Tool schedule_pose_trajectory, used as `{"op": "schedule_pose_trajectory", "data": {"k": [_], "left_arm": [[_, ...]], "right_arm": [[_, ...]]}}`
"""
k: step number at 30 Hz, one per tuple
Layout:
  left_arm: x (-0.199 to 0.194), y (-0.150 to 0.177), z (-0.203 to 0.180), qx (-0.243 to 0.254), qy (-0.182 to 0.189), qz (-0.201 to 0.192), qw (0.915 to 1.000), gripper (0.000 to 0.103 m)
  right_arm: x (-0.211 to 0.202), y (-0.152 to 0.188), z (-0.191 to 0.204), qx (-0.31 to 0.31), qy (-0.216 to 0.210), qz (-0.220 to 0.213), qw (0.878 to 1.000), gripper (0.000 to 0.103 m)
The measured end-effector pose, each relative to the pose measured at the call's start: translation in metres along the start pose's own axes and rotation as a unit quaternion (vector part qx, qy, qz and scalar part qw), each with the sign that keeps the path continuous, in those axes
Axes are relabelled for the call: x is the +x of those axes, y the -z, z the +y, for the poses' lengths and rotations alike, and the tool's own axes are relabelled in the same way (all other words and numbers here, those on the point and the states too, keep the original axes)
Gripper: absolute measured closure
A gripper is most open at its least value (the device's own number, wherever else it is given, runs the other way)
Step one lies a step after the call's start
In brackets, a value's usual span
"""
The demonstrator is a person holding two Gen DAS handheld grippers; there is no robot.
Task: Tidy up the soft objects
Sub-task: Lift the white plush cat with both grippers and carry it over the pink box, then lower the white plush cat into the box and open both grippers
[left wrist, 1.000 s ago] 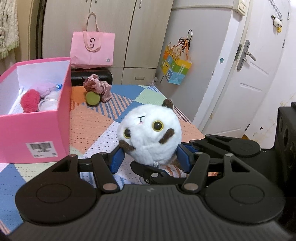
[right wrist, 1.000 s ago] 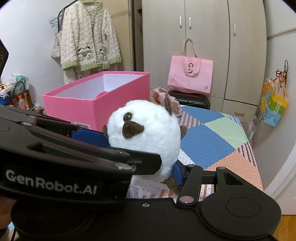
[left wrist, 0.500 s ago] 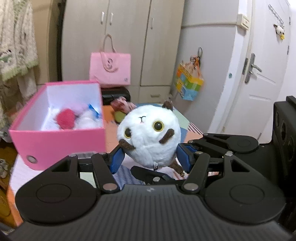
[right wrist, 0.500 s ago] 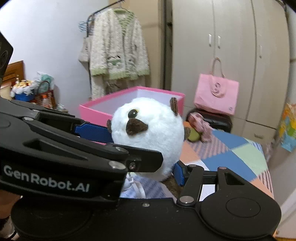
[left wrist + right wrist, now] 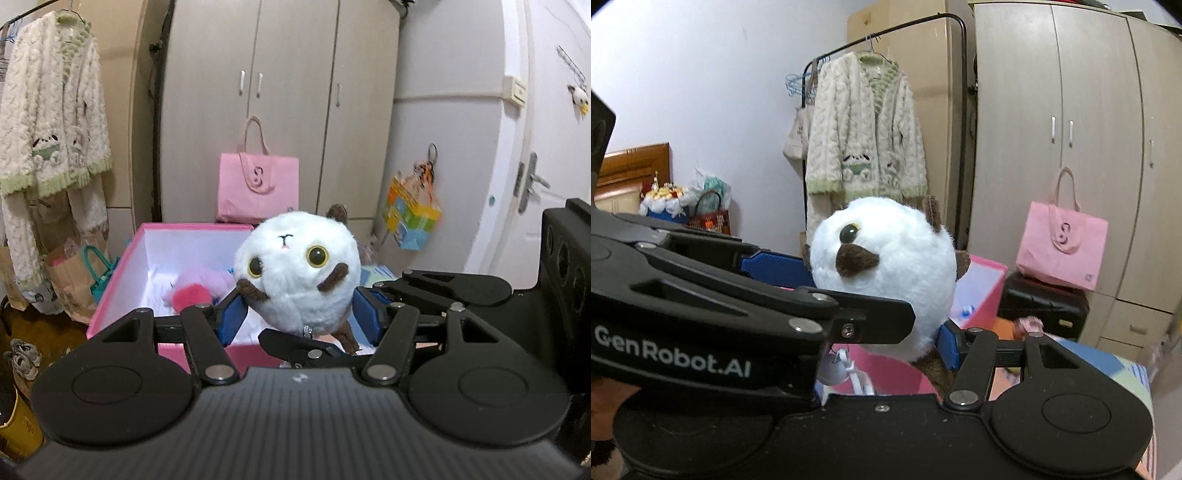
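Two grippers clamp one round white plush toy (image 5: 301, 273) between them, holding it up in the air just in front of the open pink box (image 5: 122, 280). In the left wrist view the left gripper (image 5: 300, 317) has its blue pads (image 5: 233, 319) pressed into the toy's lower flanks, one on each side, and the toy faces the camera with yellow-ringed eyes and brown patches. Part of the right gripper shows at that view's right edge.

In the right wrist view the right gripper (image 5: 877, 299) also grips the white plush toy (image 5: 886, 273) — one blue pad (image 5: 772, 266) lies against its left side, the other sits low on its right side, partly hidden by the fur. A small white tag hangs beneath the toy.

Inside the pink box lie a red fluffy ball (image 5: 190, 297) and a pale pink plush (image 5: 207, 280), touching each other. Behind the box a pink tote bag (image 5: 257, 188) stands against the wardrobe (image 5: 280, 92). A cream knitted cardigan (image 5: 48, 125) hangs from a rail at the left, and a colourful paper bag (image 5: 412, 218) hangs by the white door (image 5: 546, 147).
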State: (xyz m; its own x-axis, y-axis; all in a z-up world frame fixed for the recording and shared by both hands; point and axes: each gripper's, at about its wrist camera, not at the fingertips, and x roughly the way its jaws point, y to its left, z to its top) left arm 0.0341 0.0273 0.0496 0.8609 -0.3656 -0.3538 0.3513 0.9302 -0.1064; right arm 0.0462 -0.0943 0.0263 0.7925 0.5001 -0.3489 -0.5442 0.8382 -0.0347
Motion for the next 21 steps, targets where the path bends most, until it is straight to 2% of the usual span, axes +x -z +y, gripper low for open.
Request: {"op": "schedule_pose_trajectory", "data": {"k": [10, 21], "left_arm": [[0.032, -0.027, 0.035, -0.021, -0.018, -0.026, 0.9993, 0.042], [0.069, -0.013, 0.070, -0.052, -0.032, 0.001, 0.9981, 0.042]], "right_arm": [[0.051, -0.033, -0.020, 0.017, -0.036, -0.017, 0.999, 0.040], [0.111, -0.026, -0.034, 0.053, -0.081, 0.041, 0.994, 0.040]]}}
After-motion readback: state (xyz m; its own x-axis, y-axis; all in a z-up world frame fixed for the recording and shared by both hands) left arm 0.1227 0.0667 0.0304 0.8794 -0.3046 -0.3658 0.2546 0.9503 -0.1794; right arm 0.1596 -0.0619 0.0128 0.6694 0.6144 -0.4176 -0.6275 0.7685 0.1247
